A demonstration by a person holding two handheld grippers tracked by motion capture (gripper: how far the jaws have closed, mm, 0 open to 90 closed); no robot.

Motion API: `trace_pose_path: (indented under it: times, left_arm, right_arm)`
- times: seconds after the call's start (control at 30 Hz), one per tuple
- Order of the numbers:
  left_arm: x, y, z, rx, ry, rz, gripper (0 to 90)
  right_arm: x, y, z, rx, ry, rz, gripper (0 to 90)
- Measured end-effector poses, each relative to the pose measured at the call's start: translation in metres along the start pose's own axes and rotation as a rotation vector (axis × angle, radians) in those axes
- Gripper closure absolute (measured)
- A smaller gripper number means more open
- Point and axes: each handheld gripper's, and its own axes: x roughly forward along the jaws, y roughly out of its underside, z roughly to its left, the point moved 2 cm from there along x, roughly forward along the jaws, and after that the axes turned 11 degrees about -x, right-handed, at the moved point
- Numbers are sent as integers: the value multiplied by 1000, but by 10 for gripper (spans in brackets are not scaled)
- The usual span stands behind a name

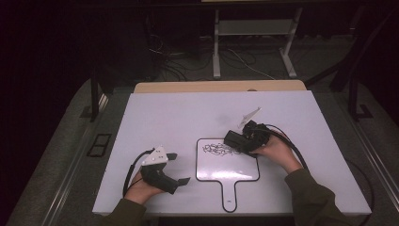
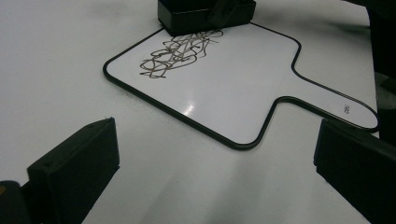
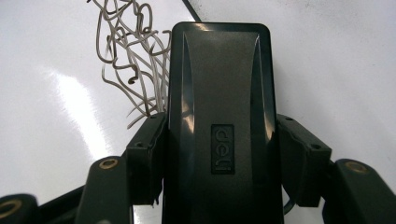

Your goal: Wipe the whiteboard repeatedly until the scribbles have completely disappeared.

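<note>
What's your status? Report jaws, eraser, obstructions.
Right gripper shut on eraser, at the scribble on the board. Left gripper open, idle. Nothing in the way.

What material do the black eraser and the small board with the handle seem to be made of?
The eraser looks like moulded hard plastic, semi-glossy: it carries soft reflections and an embossed logo. The small board seems to have a smooth, glossy white coated face, probably melamine or similar, since it mirrors a light spot; its thin black rim looks like plastic or a printed edge.

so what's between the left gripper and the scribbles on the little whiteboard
Bare surface: table top, then clean whiteboard up to the scribbles, seen in the left gripper view.
</note>
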Motion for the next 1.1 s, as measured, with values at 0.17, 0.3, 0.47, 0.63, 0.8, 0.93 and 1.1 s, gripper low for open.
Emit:
trace_pose_path:
  times: [0.17, 0.3, 0.47, 0.63, 0.8, 0.93, 1.1]
  left_arm:
    - [0, 0, 0, 0, 0, 2, 0]
    - [0, 0, 0, -1, 1, 2, 0]
    - [0, 0, 0, 0, 2, 3, 0]
    - [0, 0, 0, 1, 2, 3, 0]
    - [0, 0, 0, 1, 1, 3, 0]
    - [0, 0, 0, 0, 1, -2, 0]
    - [0, 0, 0, 0, 2, -3, 0]
  right_arm:
    - [1, -1, 1, -15, 14, 7, 385]
    - [1, -3, 4, -14, 8, 2, 385]
    - [3, -7, 10, -37, -1, 3, 385]
    - [5, -12, 17, -62, -10, 5, 385]
    - [5, -14, 20, -60, -17, 5, 385]
    - [4, -11, 15, -45, -5, 8, 386]
    - [2, -6, 8, -21, 21, 18, 386]
